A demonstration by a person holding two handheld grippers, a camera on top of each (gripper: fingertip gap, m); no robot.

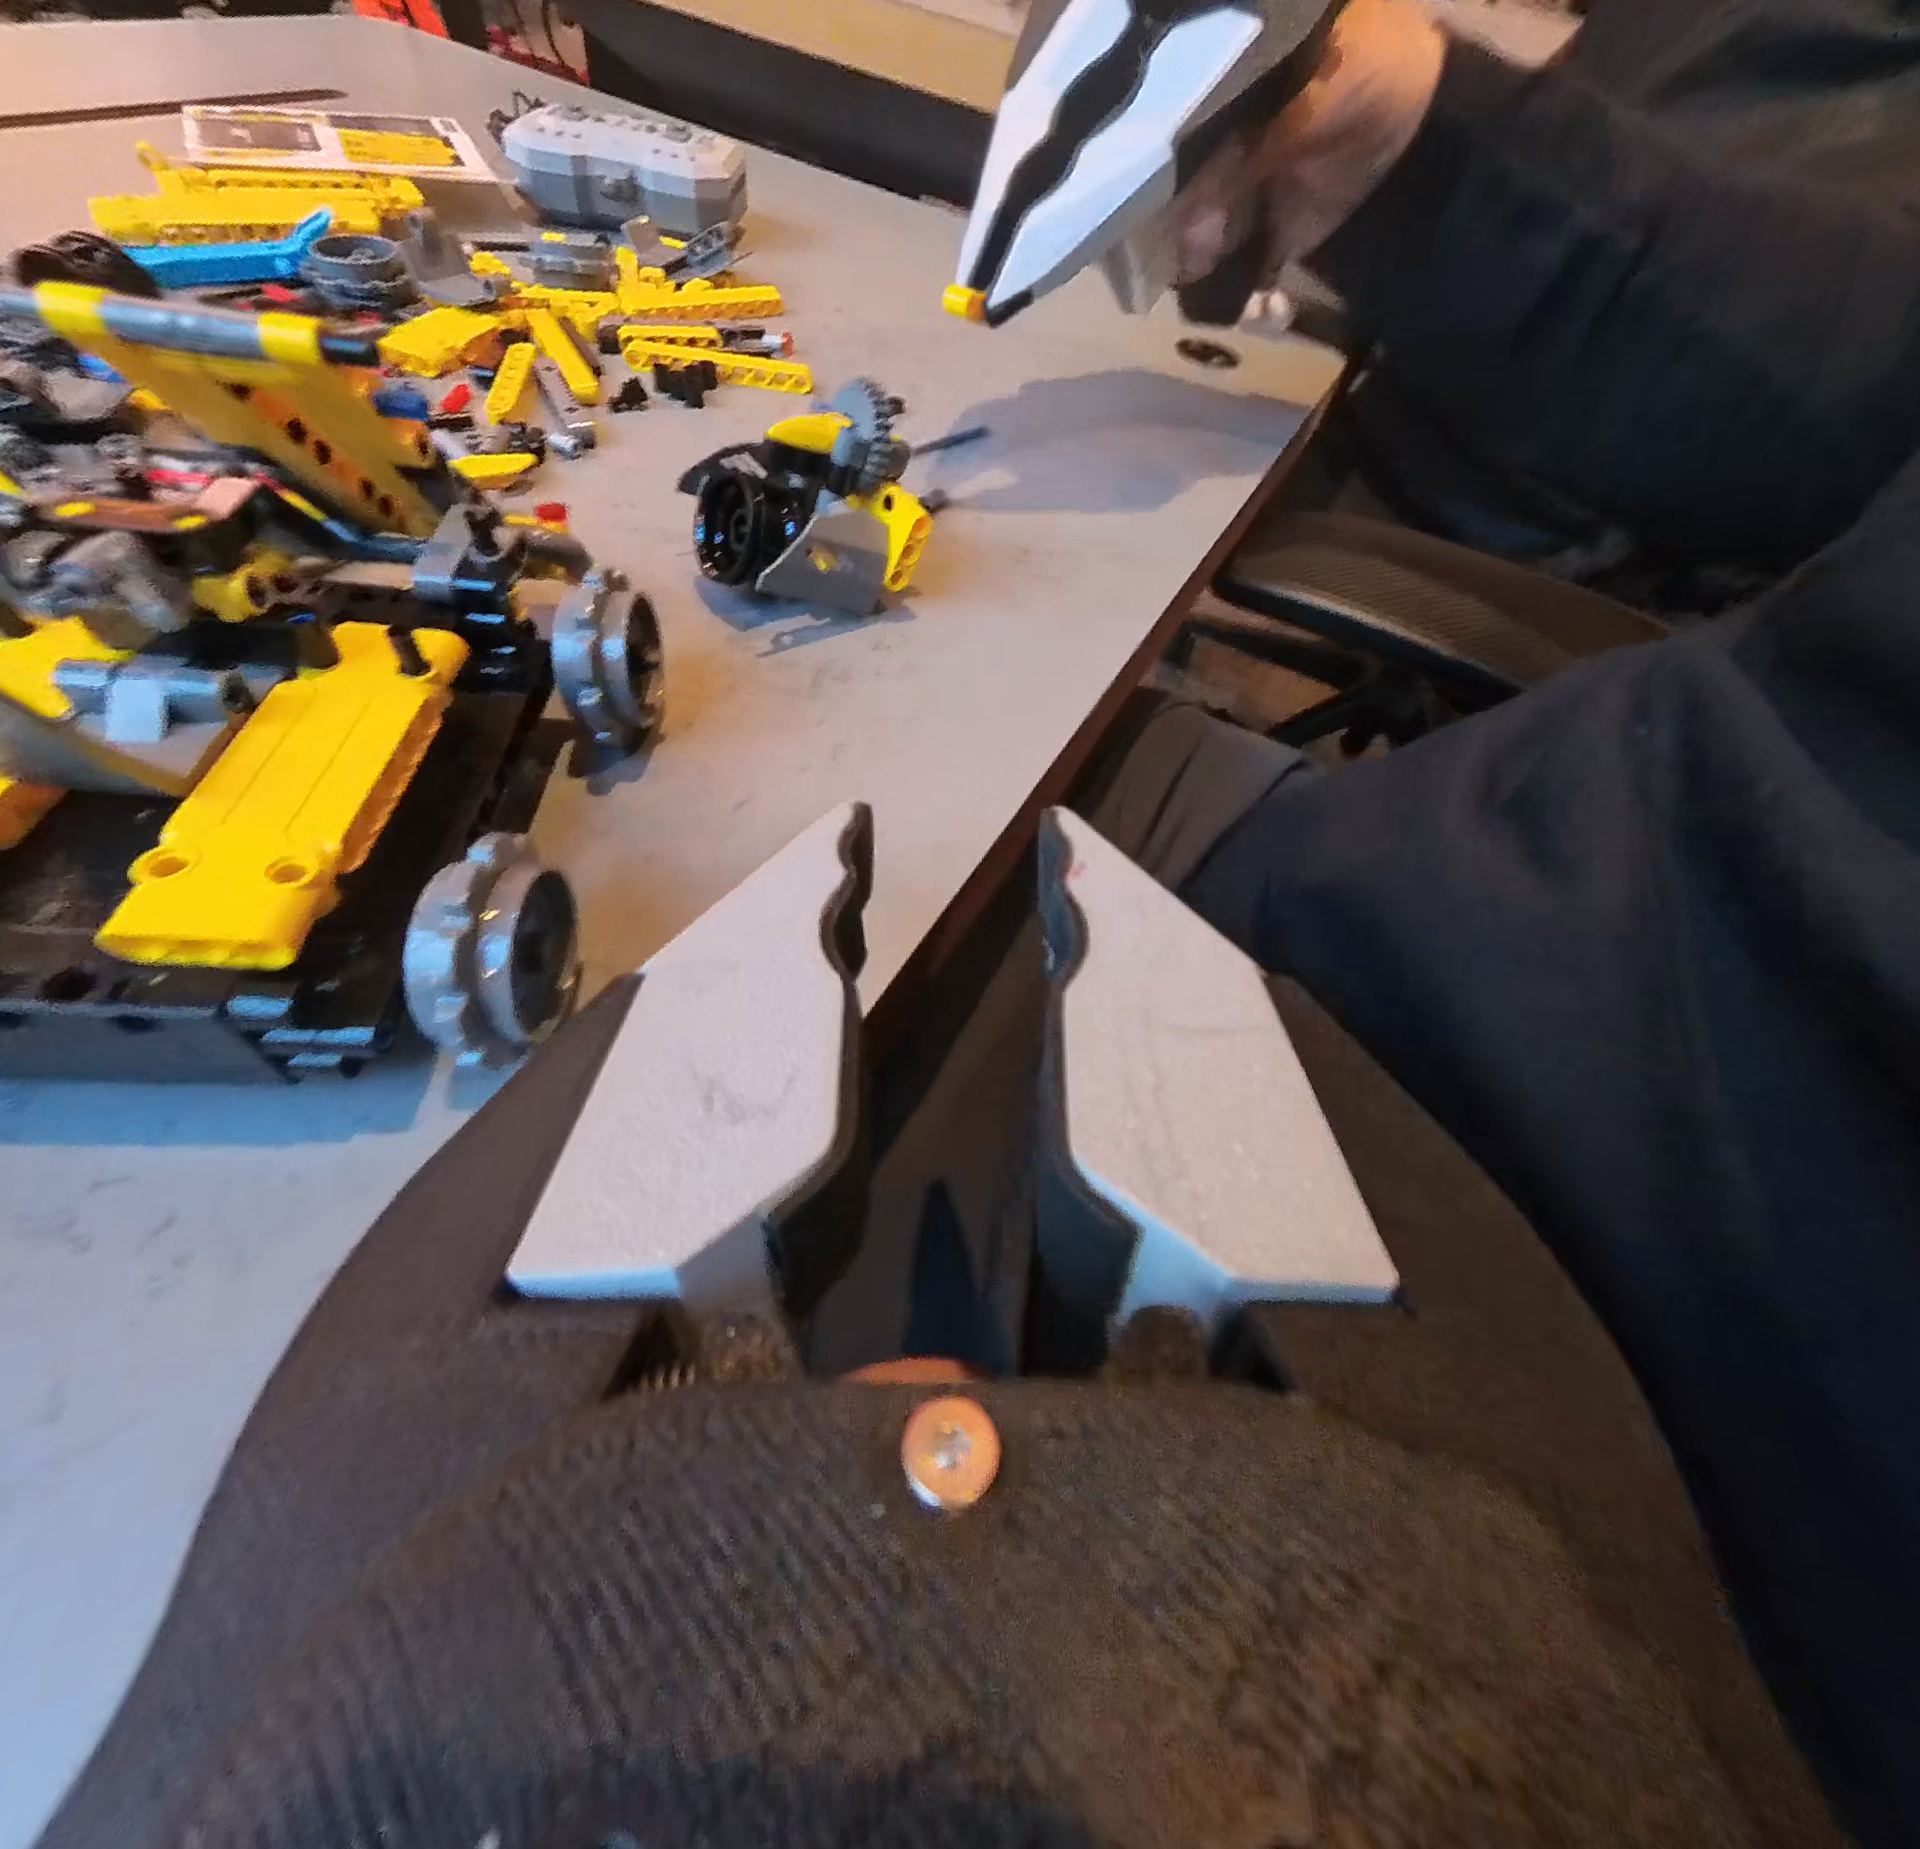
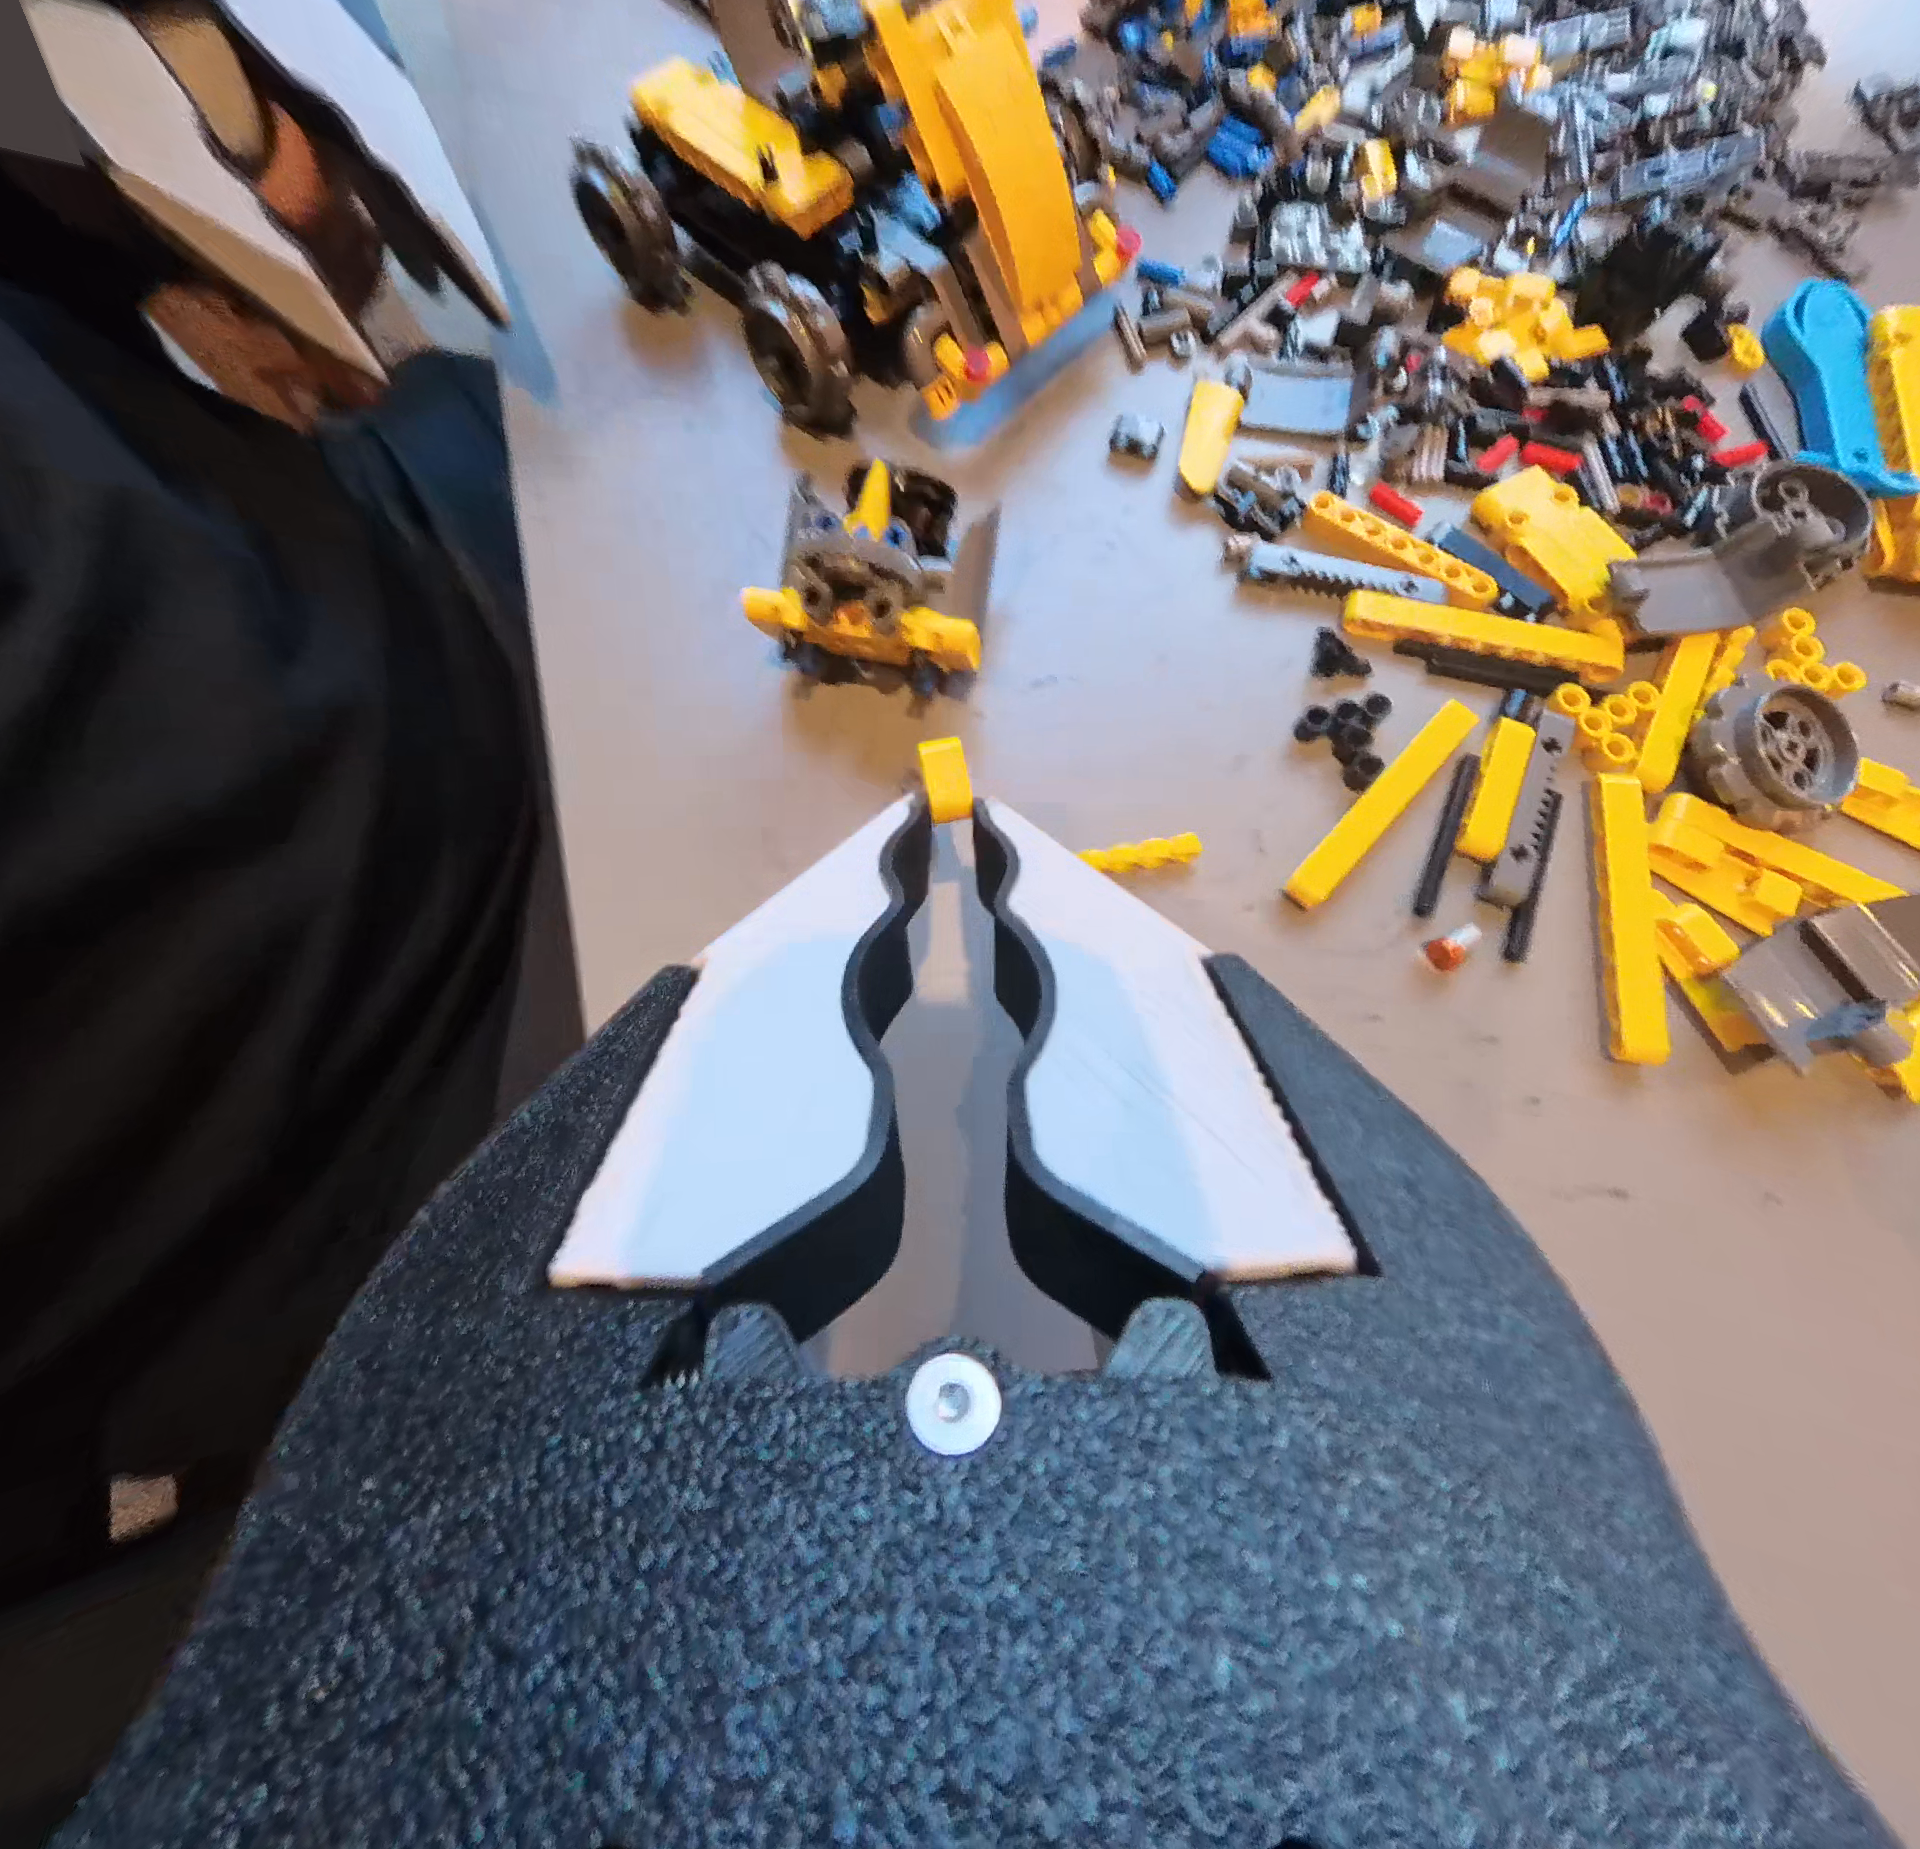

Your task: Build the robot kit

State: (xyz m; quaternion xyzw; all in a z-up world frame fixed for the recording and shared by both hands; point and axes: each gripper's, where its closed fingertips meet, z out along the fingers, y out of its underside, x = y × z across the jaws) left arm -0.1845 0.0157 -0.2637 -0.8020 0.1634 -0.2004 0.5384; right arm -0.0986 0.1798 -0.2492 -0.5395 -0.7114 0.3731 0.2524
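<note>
Right wrist view shows the right gripper (image 2: 948,812) nearly closed, its white fingertips pinching a small yellow plastic building piece (image 2: 945,779) that sticks out past the tips, held above the pale grey worktop (image 2: 1091,1072). Just beyond the piece, a small yellow, grey and black sub-assembly with a gear (image 2: 868,589) lies alone on the worktop. Farther off stands a large, partly built yellow and black toy vehicle with grey wheels (image 2: 873,199). To the right spreads a wide scatter of loose yellow beams, black pins and grey parts (image 2: 1538,573), with a blue curved plastic part (image 2: 1834,386) at its right edge and a grey toothed wheel (image 2: 1771,765) nearer.

Left wrist view shows the left gripper (image 1: 951,843) with a clear gap between its white fingers and nothing in it, hanging over the near edge of the worktop (image 1: 935,677), beside a person's dark-clothed lap. The toy vehicle (image 1: 260,719) sits close on the left, the sub-assembly (image 1: 810,511) a little farther, and a grey box-shaped plastic unit (image 1: 623,163) lies at the far side. At upper right, the right gripper (image 1: 987,303) hangs above the worktop with the yellow piece (image 1: 964,301) at its tips.
</note>
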